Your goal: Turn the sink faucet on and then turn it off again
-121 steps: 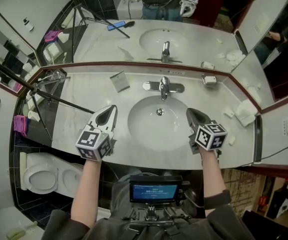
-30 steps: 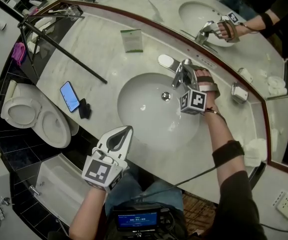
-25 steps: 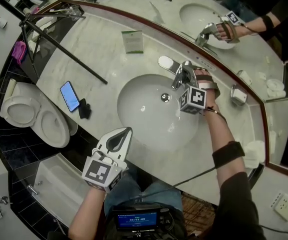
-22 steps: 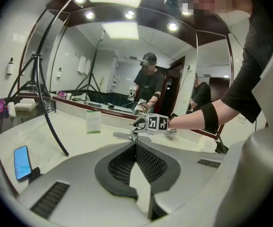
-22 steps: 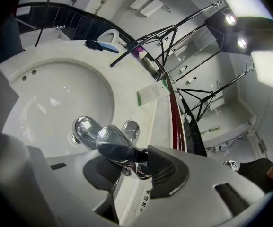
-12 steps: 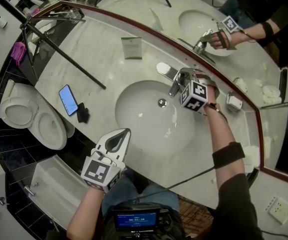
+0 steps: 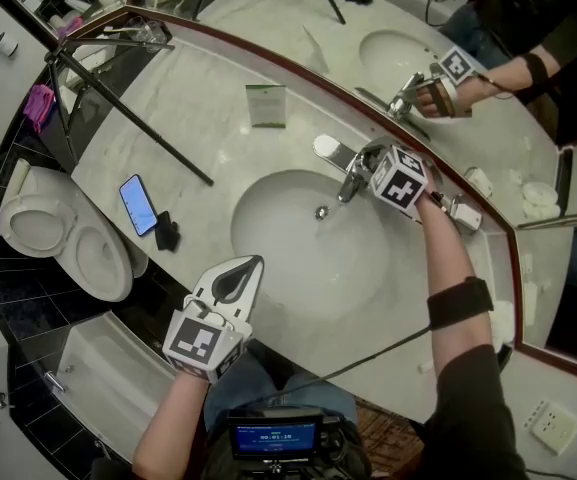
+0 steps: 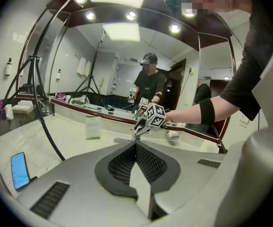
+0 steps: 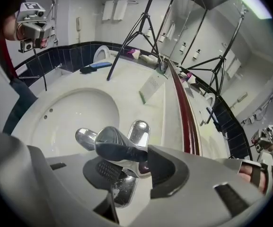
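**Inspector:** Where is the faucet?

**Assistant:** The faucet (image 7: 350, 175) stands at the back rim of the sink (image 7: 288, 268), close under the mirror, set in the marble worktop (image 7: 193, 133). It is chrome, with a single lever on top.

**Inspector:** Right tongs?

**Assistant:** The right tongs (image 9: 132, 163) reach it from the faucet's right, angled steeply down. The lever (image 9: 119, 145) lies between the jaws, its end against one pad and the ribbed face of the other beneath it, so they are closed on the lever. The jaws have just eased a shade wider, with the lever between them.

**Inspector:** Water?

**Assistant:** There are droplets on the chrome base. Whether a stream runs, I cannot tell.

**Inspector:** Left tongs?

**Assistant:** The left tongs (image 8: 135, 148) are closed with the pads meeting and hold nothing. They hover over the front edge of the worktop, at the sink's near left, well apart from the faucet.

**Inspector:** Other items?

**Assistant:** A phone (image 7: 138, 204) lies screen-up on the worktop left of the sink. A small card (image 7: 266, 105) stands upright near the back edge, left of the faucet.
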